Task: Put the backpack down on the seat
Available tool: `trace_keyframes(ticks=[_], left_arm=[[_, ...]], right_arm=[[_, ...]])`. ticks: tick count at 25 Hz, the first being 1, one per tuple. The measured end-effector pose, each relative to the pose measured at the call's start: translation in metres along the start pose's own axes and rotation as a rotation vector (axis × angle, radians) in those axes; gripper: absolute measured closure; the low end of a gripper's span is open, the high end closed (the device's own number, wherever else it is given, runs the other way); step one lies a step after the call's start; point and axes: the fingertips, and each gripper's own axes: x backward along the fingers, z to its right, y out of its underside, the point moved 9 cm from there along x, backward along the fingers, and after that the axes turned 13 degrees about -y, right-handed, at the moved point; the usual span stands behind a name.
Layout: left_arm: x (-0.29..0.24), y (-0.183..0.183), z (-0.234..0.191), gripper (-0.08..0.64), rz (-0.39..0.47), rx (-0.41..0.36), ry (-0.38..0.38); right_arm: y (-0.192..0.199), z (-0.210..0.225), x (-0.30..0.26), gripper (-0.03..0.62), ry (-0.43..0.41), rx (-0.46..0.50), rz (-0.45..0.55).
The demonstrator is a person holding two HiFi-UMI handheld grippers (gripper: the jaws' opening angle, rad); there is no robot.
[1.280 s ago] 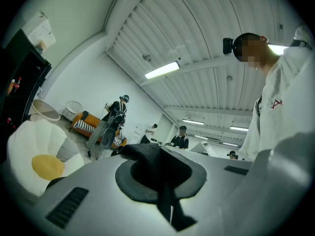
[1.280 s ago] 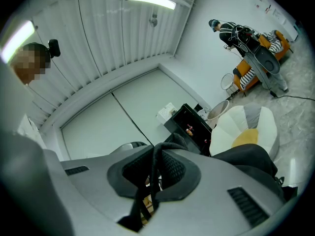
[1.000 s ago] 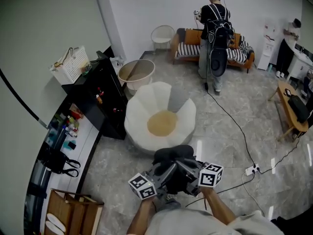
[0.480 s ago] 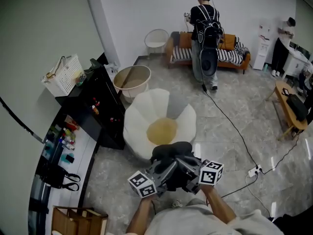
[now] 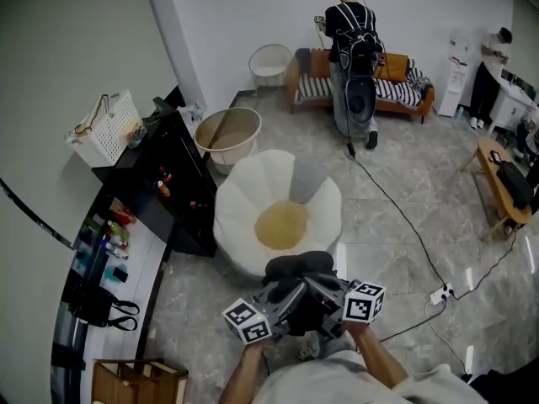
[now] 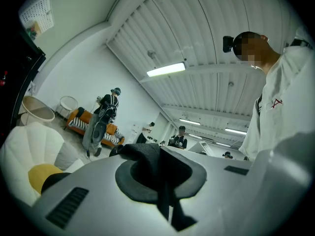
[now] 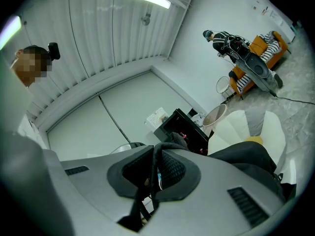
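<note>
**Backpack** (image 5: 296,269): dark and soft, carried in the air in front of the person, at the near rim of the chair. Not yet on the seat. Gripped from both sides, likely so that it hangs level for lowering.

**Left tongs** (image 6: 165,183): closed tight on black mesh of the backpack.

**Right tongs** (image 7: 151,178): likewise clamped, on a black strap (image 7: 156,163) and mesh.

**Seat** (image 5: 281,225): yellow cushion, bare, inside the white shell-shaped chair (image 5: 244,200), just beyond the backpack.

**Step, as judged:** carry forward over the cushion, lower, then release.

**Surroundings:** black shelf (image 5: 173,183) left of the chair, round tub (image 5: 227,133) behind it.
</note>
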Motion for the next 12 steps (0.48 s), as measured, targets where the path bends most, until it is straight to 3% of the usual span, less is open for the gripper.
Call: trace_keyframes(ticks=[12], left_arm=[[-0.032, -0.003, -0.045, 0.522, -0.016, 0.042, -0.03]], right_arm=[[-0.017, 0.052, -0.019, 0.545, 0.002, -0.044, -0.013]])
